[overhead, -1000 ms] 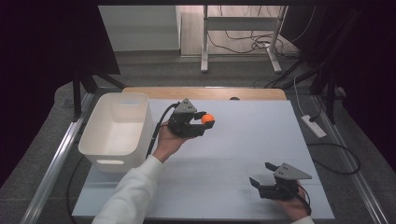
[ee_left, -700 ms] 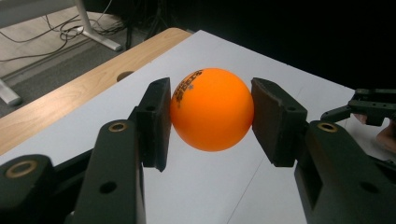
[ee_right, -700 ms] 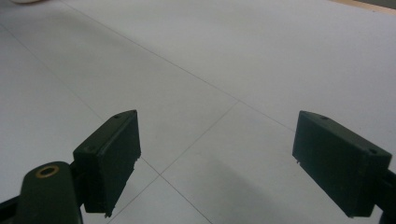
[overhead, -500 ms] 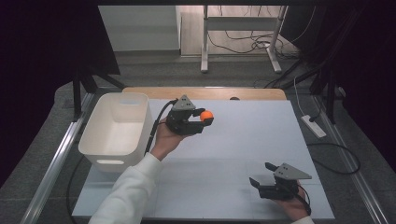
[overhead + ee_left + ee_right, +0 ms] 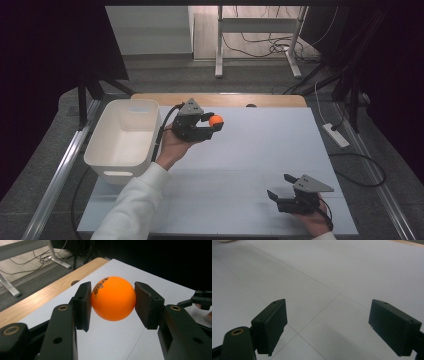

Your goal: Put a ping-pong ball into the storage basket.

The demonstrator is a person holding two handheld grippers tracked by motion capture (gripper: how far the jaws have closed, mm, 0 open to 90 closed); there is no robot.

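Observation:
An orange ball [image 5: 216, 120] [image 5: 113, 298] with dark print sits between the two jaws of my left gripper [image 5: 213, 122] [image 5: 112, 302], which is shut on it and held above the white table [image 5: 260, 150], just right of the white bin [image 5: 125, 135]. My right gripper [image 5: 279, 189] [image 5: 328, 327] rests low near the table's front right corner. Its jaws stand wide apart with nothing between them. The far-off right gripper [image 5: 200, 300] shows at the right edge of the left gripper view.
The white bin stands at the table's left side and looks empty. A wooden strip [image 5: 220, 100] runs along the table's far edge. Cables [image 5: 260, 45] and a desk frame [image 5: 260, 30] lie on the floor beyond. A power strip [image 5: 336, 135] lies right of the table.
My left gripper with the orange ball has drifted slightly toward the far edge of the table. The right gripper has stayed where it was.

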